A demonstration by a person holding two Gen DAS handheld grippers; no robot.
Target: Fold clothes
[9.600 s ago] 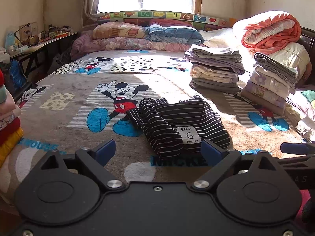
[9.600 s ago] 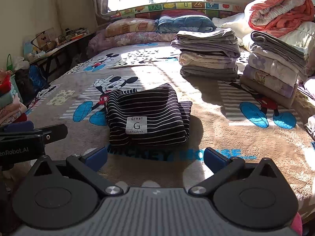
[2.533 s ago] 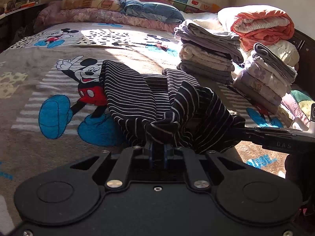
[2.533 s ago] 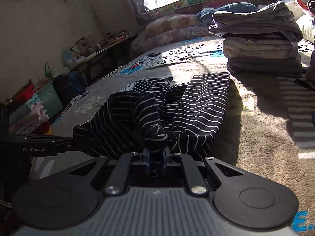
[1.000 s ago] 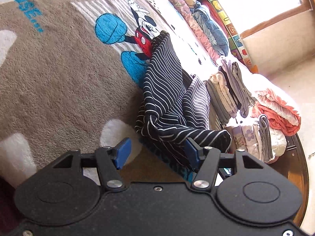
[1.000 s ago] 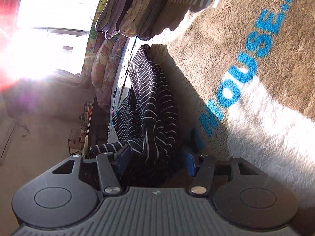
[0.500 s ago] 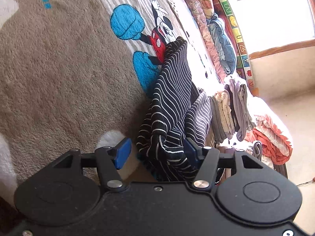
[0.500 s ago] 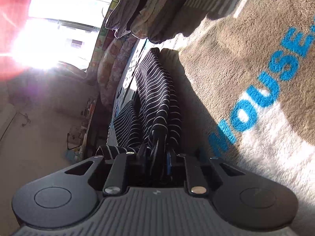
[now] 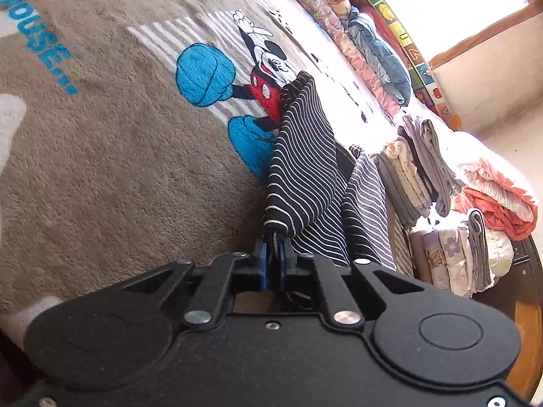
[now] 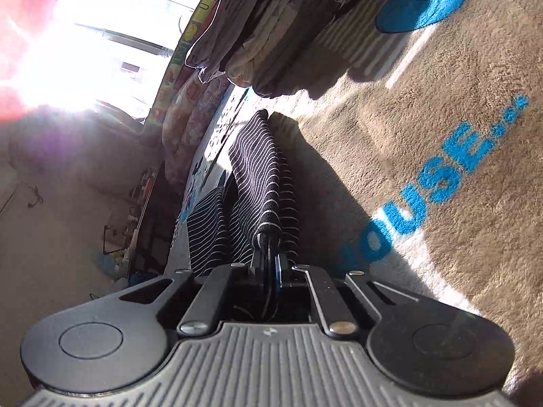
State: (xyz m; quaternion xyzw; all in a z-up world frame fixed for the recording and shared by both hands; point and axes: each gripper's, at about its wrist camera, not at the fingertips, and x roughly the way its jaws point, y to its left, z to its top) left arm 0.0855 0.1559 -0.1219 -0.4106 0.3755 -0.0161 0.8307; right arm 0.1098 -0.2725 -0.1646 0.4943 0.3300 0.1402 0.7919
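1. You are clamping the left gripper [image 9: 275,257] tight on a bunched corner of the striped garment [image 9: 302,169]; its blue pads are pressing together with dark fabric pinched between them.
2. You are doing the same with the right gripper [image 10: 269,264], which is pinching another folded edge of that garment, jaws fully closed on cloth.
3. The garment is lying on the bed blanket [image 9: 118,169], partly over the cartoon mouse print, with the gripped ends drawing up toward each camera in ridges.
4. Folded stacks [image 9: 417,176] are sitting well apart, further along the bed near the orange quilt [image 9: 499,200].
5. The knit is looking soft, light and limp: it is sagging between your two holds and is likely stretching under tension, so layers may be slipping apart.
6. Judging from the bunching, you are holding several layers at each end; taking hold at the hem corners, where the fabric is doubled, should be giving the firmest bite.
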